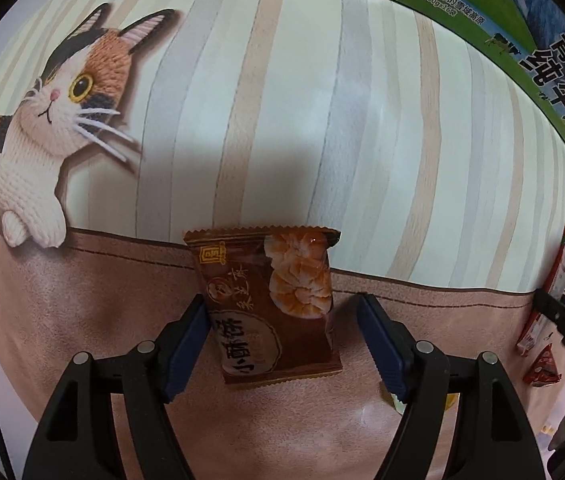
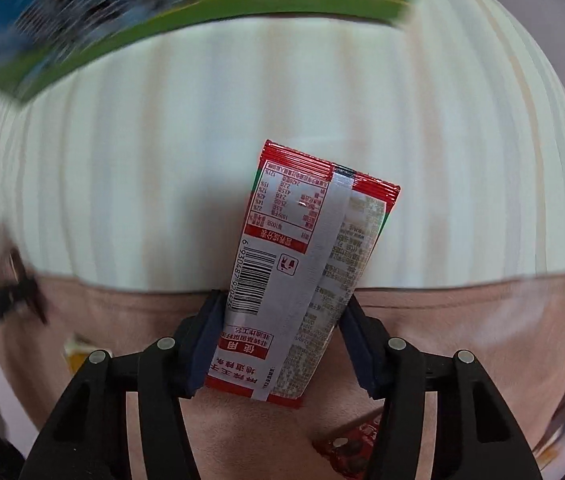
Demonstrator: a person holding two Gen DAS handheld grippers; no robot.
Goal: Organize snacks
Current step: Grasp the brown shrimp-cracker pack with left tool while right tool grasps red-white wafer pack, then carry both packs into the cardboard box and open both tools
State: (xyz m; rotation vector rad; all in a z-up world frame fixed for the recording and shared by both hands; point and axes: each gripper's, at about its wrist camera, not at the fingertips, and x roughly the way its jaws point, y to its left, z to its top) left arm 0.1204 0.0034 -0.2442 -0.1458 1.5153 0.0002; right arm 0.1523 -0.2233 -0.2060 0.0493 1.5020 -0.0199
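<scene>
Left gripper (image 1: 282, 340), jaws partly open, straddles a brown pastry packet (image 1: 272, 306) lying on the cat-print tablecloth (image 1: 322, 120); its left pad touches the packet, the right stands clear. Right gripper (image 2: 280, 344) is closed on a red-and-white snack sachet (image 2: 306, 272), which juts toward 12 o'clock. A green milk carton (image 1: 522, 32) lies at 1 o'clock in the left view.

The milk carton (image 2: 186, 12) smears into blue and green streaks in the right wrist view, its print unreadable, and the top edge cuts it off. A red wrapper (image 2: 352, 446) is half hidden behind the right finger (image 2: 356, 350). In the left view, the frame's rim crops the printed cat (image 1: 42, 128).
</scene>
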